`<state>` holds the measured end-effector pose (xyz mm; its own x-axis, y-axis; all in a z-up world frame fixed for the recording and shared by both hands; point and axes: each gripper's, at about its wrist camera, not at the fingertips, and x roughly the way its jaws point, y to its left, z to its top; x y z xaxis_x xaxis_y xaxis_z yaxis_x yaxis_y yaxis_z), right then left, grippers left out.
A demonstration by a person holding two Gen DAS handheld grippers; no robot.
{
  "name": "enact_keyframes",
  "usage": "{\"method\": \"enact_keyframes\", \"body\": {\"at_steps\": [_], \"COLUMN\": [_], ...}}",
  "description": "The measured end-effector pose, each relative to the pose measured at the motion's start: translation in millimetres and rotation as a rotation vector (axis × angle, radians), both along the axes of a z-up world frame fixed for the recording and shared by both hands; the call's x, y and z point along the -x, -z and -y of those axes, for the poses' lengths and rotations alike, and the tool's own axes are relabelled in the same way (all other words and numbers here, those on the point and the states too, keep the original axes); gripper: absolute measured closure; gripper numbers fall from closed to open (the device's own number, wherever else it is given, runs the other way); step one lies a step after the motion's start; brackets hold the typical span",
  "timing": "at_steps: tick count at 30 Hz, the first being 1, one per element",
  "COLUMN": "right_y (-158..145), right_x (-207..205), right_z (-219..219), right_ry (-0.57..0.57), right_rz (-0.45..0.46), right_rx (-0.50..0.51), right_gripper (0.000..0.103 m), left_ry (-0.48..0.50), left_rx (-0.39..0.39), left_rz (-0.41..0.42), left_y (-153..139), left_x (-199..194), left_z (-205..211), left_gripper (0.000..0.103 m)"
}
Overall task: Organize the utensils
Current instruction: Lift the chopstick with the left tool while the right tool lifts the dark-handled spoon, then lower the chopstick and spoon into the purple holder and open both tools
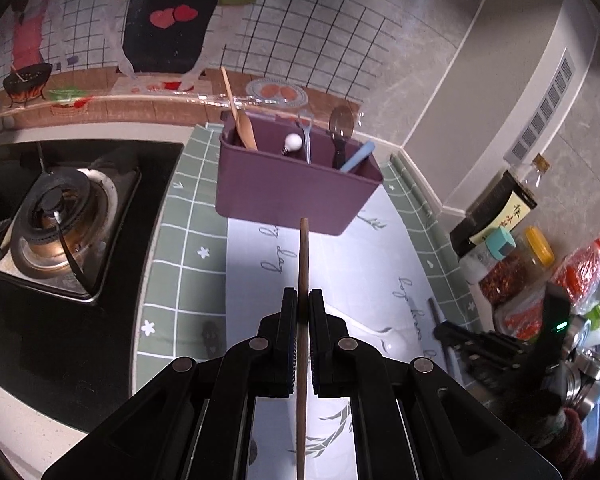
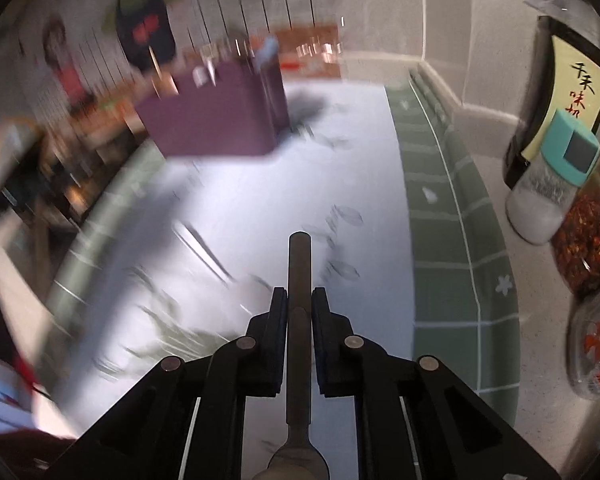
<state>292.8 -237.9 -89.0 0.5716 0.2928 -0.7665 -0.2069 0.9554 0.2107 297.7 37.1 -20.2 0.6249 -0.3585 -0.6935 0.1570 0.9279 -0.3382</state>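
Note:
A purple utensil bin stands at the back of the white mat. It holds a wooden spatula, a dark spoon, a blue handle and other utensils. My left gripper is shut on a thin wooden stick that points at the bin. A white spoon lies on the mat to its right. My right gripper is shut on the dark handle of a metal utensil, above the mat. The bin is blurred at far left in the right wrist view.
A gas stove sits left of the green tiled mat. Spice jars and bottles crowd the right side, also in the right wrist view. The right gripper shows in the left wrist view.

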Motion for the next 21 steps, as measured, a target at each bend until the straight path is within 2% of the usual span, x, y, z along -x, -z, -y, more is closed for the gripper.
{"method": "enact_keyframes", "body": {"at_steps": [6, 9, 13, 15, 17, 21], "right_y": [-36, -46, -44, -47, -65, -140], "right_x": [-1, -1, -8, -11, -16, -24], "right_z": [13, 13, 0, -3, -7, -15], "right_ry": [-0.008, 0.010, 0.040, 0.050, 0.058, 0.060], "right_rz": [0.057, 0.094, 0.119, 0.130, 0.198, 0.448], "right_rx": [-0.172, -0.164, -0.072, -0.075, -0.081, -0.116], "right_gripper": [0.092, 0.092, 0.092, 0.092, 0.092, 0.092], "left_ry": [-0.010, -0.010, -0.020, -0.030, -0.039, -0.044], "left_rx": [0.011, 0.017, 0.040, 0.055, 0.072, 0.088], "left_rz": [0.021, 0.026, 0.029, 0.040, 0.087, 0.233], "left_y": [-9, -10, -10, -15, -32, -85], "left_x": [2, 3, 1, -1, -5, -17], "left_z": [-4, -3, -4, -6, -9, -14], "left_gripper": [0.098, 0.098, 0.098, 0.098, 0.098, 0.098]}}
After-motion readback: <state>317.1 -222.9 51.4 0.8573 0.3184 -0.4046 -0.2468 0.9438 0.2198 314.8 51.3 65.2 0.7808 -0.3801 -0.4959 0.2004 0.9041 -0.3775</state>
